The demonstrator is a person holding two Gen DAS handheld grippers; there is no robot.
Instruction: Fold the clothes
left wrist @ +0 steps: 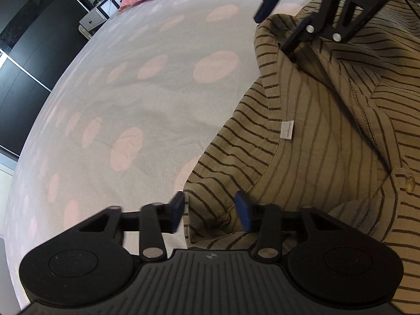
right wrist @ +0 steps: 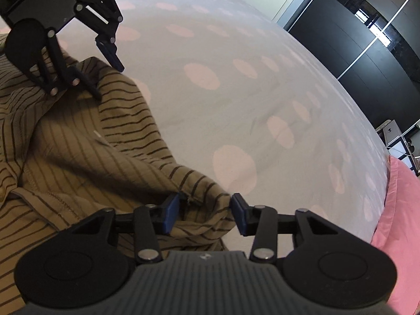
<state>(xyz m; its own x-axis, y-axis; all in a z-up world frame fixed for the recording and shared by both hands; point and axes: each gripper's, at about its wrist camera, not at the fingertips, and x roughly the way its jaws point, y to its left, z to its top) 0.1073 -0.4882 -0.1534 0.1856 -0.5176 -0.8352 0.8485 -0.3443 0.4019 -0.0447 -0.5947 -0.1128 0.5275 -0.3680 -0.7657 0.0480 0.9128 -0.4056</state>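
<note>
**Left wrist view: both grippers at the collar edge of a striped shirt**

Left wrist view shows an olive striped shirt (left wrist: 328, 131) spread on a bed sheet (left wrist: 144, 92) dotted with pink, collar side facing the open sheet. The left gripper (left wrist: 211, 214) straddles a bunched fold of the collar edge, jaws parted, pads not pressing. The right gripper (right wrist: 206, 215) does likewise further along that edge, fabric between its open fingers. A pink pillow (right wrist: 399, 210) lies at the sheet's far edge.

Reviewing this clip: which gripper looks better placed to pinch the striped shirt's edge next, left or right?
Roughly even, slightly the right. The right gripper has a bunched fold of the striped shirt filling the gap between its open pads. The left gripper also straddles the shirt's edge, but one pad sits over the bedsheet.
</note>
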